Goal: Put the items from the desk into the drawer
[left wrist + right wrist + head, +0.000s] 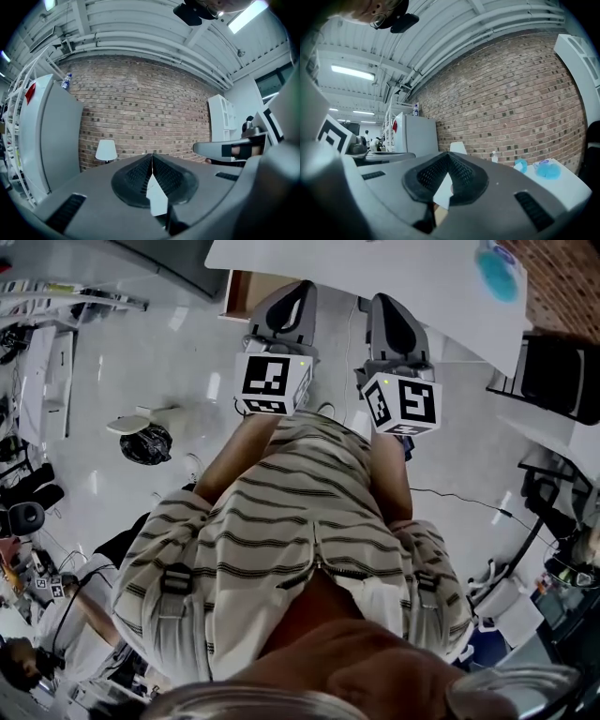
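Closest to the head camera: a striped shirt, and beyond it both tools held level toward the white desk. On the left gripper, pads pressed together at the tips, nothing between them; on the right gripper the same, closed and empty. No item picked up yet, so by the look of it only the approach.

Items all on the desk, toward its far right corner: a blue rounded thing, a smaller blue one just beside it, and what seems a small bottle near the brick wall. Under the desk's left edge, a brownish panel, perhaps the drawer; cannot tell for sure.

To do this step well: first find the drawer and pull it open, probably with the left gripper, being nearer to that side. Then spread the right fingers wide before reaching the blue rounded thing, not at the last instant. If soft, grasp across the middle, squeeze gently, lift straight. Mind the desk's edge when coming close.
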`<state>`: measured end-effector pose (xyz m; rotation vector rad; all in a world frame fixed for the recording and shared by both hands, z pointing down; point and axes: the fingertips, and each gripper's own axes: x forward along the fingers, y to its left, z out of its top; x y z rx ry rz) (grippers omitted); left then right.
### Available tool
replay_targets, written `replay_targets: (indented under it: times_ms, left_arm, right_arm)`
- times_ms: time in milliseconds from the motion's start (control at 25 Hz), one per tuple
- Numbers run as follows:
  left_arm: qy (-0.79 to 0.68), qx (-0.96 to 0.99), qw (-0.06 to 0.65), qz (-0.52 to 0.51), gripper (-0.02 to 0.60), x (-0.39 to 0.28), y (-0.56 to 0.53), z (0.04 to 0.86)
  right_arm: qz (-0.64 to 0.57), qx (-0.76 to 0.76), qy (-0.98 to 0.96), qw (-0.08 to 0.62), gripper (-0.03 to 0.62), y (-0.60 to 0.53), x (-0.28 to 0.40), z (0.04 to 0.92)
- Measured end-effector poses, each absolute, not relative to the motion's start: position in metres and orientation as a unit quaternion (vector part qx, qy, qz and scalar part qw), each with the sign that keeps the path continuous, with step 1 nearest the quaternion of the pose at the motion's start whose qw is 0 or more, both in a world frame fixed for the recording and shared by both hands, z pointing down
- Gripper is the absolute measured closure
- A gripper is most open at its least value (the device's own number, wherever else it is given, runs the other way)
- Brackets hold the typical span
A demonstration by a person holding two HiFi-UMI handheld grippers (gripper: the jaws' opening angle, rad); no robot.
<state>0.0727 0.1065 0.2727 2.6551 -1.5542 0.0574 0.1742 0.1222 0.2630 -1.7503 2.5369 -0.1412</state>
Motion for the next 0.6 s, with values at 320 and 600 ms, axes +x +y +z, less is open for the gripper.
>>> replay_targets:
  times_ms: [320, 600]
  left_arm:
    - [-0.496, 0.867, 0.038, 0.016, 0.574, 0.054, 0.027, 0.272]
    - [-0.486, 0.873, 0.043, 0.015, 0.574, 0.041, -0.036, 0.270]
  right_arm:
    - [-0.043, -0.565, 0.824, 0.017, 0.591, 0.044, 0.149, 0.264]
    - [-0.041, -0.574, 0.818, 0.012, 0.591, -0.020, 0.131, 0.258]
